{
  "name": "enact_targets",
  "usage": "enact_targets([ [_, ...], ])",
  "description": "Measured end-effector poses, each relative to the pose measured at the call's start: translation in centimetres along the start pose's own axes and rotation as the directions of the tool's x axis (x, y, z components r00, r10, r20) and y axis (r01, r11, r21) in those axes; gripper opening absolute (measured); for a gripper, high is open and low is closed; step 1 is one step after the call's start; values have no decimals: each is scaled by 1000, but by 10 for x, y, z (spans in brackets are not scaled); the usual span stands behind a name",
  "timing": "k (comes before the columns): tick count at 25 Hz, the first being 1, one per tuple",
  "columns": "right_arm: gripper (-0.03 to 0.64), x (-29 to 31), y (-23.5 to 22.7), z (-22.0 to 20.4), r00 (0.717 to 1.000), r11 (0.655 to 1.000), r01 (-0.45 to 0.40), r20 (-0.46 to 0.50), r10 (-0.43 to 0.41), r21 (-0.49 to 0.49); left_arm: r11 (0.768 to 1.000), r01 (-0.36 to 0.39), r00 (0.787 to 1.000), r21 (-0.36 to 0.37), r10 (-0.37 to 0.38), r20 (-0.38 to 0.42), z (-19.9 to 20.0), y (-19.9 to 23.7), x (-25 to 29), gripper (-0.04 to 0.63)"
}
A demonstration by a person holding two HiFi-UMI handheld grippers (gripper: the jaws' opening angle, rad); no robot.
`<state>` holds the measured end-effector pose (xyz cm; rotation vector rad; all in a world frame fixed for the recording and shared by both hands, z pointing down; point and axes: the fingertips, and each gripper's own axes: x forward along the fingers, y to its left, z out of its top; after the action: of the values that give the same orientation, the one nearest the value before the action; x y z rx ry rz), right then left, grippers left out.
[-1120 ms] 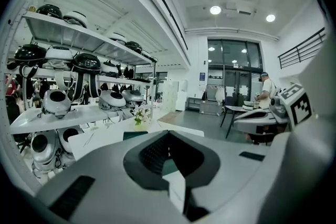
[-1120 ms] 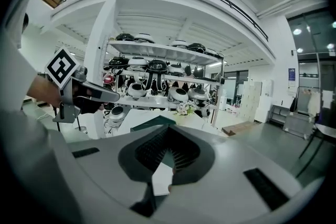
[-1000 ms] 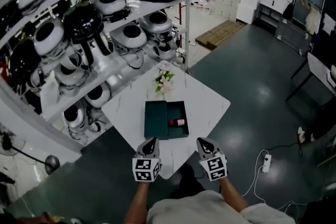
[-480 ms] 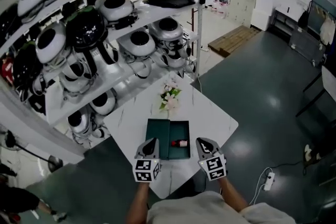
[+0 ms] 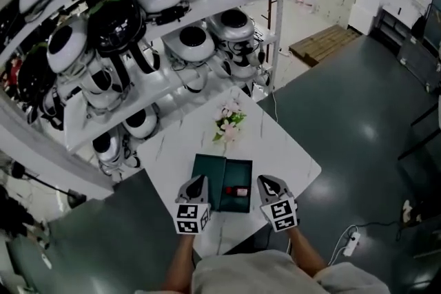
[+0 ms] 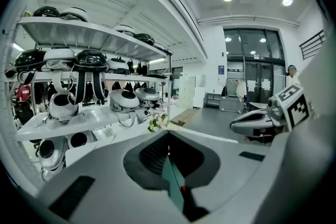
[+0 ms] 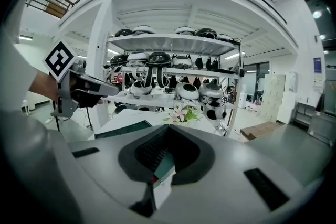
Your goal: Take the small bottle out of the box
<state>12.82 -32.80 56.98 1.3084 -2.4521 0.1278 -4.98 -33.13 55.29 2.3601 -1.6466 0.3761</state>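
A dark green box (image 5: 209, 180) lies open on the white table (image 5: 289, 155), its lid folded out to the left. Inside its right half lies the small bottle (image 5: 238, 191), dark with a red band, on its side. My left gripper (image 5: 200, 181) hovers over the box's near left edge, shut and empty. At the box's near right corner my right gripper (image 5: 264, 182) is held level with it, also shut and holding nothing. In the left gripper view the closed jaws (image 6: 168, 134) frame a sliver of green box; the right gripper view (image 7: 168, 129) shows the same.
A small bunch of pink and white flowers (image 5: 229, 124) stands on the table behind the box. White shelves (image 5: 172, 89) loaded with several round black-and-white helmets run along the left and back. Dark floor (image 5: 358, 113) surrounds the table; a power strip (image 5: 348, 242) lies at right.
The table and box have drawn closer under the head camera. Both grippers keep their side-by-side pose and now reach the box's near edge.
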Motion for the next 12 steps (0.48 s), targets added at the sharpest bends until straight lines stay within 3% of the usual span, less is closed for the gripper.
enact_targets([
  [6,21,25,15,-22,996,998,-57,-64,58,13,1000,-14,999,-22,13,-49,-20,12,5,20],
  [12,21,40,38,-51,986,997,-70,-153,73,24,999,17,996,-38,-21,-90,-43,23,9,18],
])
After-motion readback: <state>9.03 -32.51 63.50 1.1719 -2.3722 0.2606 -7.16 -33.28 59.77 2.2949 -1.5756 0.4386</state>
